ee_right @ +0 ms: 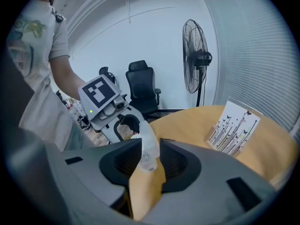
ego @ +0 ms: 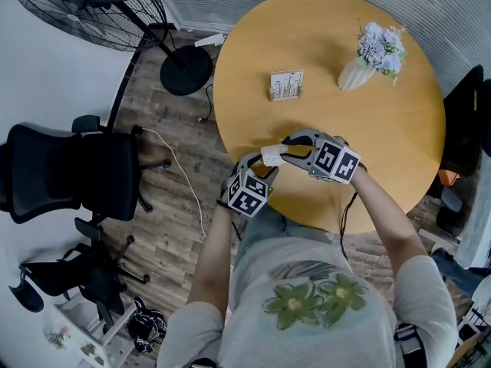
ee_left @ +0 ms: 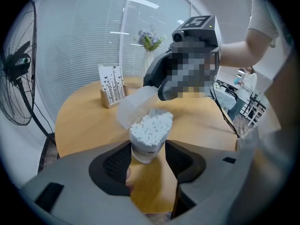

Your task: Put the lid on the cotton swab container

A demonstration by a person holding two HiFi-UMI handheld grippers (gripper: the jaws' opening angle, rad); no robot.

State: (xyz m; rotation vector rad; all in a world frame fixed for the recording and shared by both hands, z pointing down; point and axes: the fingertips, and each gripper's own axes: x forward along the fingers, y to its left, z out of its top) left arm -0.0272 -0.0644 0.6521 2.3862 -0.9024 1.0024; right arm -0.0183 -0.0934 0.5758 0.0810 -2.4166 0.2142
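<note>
Closest to the lens, the left gripper [ee_left: 147, 148] is seen pinched on the cotton swab container [ee_left: 147, 154], whose clear lower part is partly hidden behind the grey jaws. The container is held over the near part of the round wooden bench [ego: 383, 144]. It is packed full of white cotton swabs [ee_left: 151, 125] and its mouth is uncovered. A pale label is glimpsed low on its wall, but the print is too small to be read. The translucent lid [ee_left: 133, 108] is pinched by the right gripper [ee_right: 148, 143] and is held tilted just beside the top of the swabs; whether its rim touches them cannot be told. Faint marking is seen on the lid in the right gripper view, yet nothing legible can be made out. In the head view, container and lid are mostly covered by the two grippers, and only a small pale patch is shown between them. Farther back on the bench, white cards printed with black butterflies and stems are held in a wooden card stand [ego: 286, 85]; any lettering is too small to be read. Pale blue and lilac flowers [ego: 381, 44] are held in a white vase [ego: 353, 75]. On the floor, a standing fan [ego: 92, 10] is cut off by the top edge and a black office chair [ego: 69, 171] by the left edge.
</note>
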